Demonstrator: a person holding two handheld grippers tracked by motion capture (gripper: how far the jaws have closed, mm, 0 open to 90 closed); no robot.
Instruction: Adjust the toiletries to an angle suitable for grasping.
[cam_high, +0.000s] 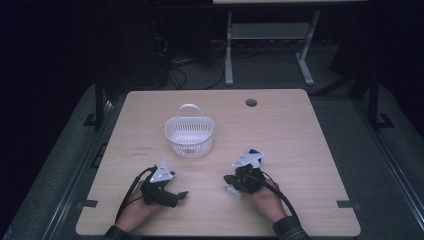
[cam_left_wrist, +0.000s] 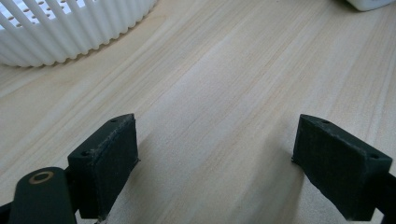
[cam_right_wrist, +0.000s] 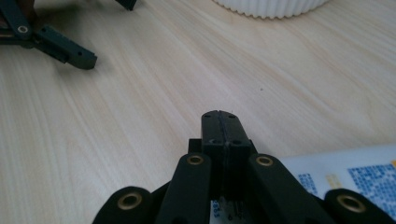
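Observation:
A white slatted basket (cam_high: 189, 135) with a handle stands empty in the middle of the table (cam_high: 300, 130). My left gripper (cam_high: 177, 196) rests near the front edge, its jaws wide open over bare wood (cam_left_wrist: 215, 158); the basket wall (cam_left_wrist: 70, 32) rises ahead of it on the left. My right gripper (cam_high: 229, 180) lies to the right with its jaws shut flat against each other (cam_right_wrist: 219, 116), nothing visible between the pads. A white packet with blue print (cam_right_wrist: 359, 177) lies on the table under and beside it (cam_high: 233, 190).
The left gripper's black fingers (cam_right_wrist: 65, 49) show far off in the right gripper view. A round cable hole (cam_high: 251, 102) sits at the table's far side. A white stand (cam_high: 270, 40) and cables lie on the dark floor beyond the table.

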